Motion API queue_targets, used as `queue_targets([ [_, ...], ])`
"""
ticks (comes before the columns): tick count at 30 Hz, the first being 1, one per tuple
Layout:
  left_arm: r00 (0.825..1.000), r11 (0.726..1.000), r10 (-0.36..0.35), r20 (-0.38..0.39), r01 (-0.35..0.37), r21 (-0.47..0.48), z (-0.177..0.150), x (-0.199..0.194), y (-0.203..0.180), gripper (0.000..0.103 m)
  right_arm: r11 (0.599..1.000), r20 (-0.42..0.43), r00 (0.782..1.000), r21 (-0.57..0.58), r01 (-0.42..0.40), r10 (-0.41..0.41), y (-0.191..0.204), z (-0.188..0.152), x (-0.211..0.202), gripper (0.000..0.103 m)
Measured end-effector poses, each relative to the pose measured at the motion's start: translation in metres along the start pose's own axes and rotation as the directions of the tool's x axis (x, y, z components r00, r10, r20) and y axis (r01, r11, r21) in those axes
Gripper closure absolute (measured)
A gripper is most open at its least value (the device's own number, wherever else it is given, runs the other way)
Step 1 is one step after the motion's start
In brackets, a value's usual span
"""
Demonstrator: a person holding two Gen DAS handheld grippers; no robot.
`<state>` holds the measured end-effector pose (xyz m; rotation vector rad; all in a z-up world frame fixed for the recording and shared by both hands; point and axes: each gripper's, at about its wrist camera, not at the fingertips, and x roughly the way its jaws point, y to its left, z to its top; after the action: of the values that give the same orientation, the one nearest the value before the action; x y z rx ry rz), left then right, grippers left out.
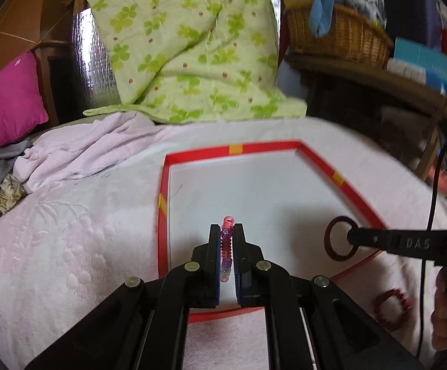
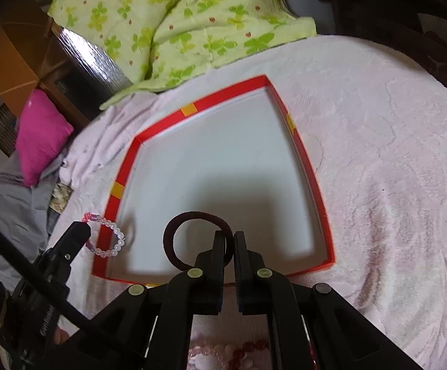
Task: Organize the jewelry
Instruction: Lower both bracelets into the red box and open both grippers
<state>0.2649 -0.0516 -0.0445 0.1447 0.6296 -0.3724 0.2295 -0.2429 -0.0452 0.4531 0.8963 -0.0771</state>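
While both loads hang over the red-rimmed tray (image 2: 297,141) on the bed: left hand-held gripper (image 1: 226,237) clamped on pink bead bracelet (image 1: 227,240), at tray's near-left rim. Right hand-held gripper (image 2: 229,240) clamped on dark hair loop (image 2: 180,225), loop standing out left of jaws, above tray's near floor; nearer the floor centre. Count: tray one, held pieces two, red bracelet (image 1: 391,308) outside tray's near-right corner one, more beads (image 2: 229,354) before near rim, number unclear.

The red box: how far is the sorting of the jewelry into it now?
Done: nothing lies in the red box yet. In hand: the left gripper pinches a pink beaded bracelet, and the right gripper pinches a dark ring-shaped band. Left: a red beaded bracelet and more beads on the pink blanket.
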Motion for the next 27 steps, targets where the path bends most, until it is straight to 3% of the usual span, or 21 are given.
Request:
queue_targets([
  [11,0.997,0.996,0.069,-0.028,-0.067,0.051,-0.008,0.007,-0.008,0.095,1.0,-0.021,1.0,0.004,0.009,-0.009,0.001,0.0,0.007,0.094],
  [27,0.997,0.995,0.079,-0.025,-0.077,0.067,-0.009,0.007,-0.011,0.095,1.0,-0.022,1.0,0.018,-0.008,0.009,0.002,0.002,0.0,0.089],
])
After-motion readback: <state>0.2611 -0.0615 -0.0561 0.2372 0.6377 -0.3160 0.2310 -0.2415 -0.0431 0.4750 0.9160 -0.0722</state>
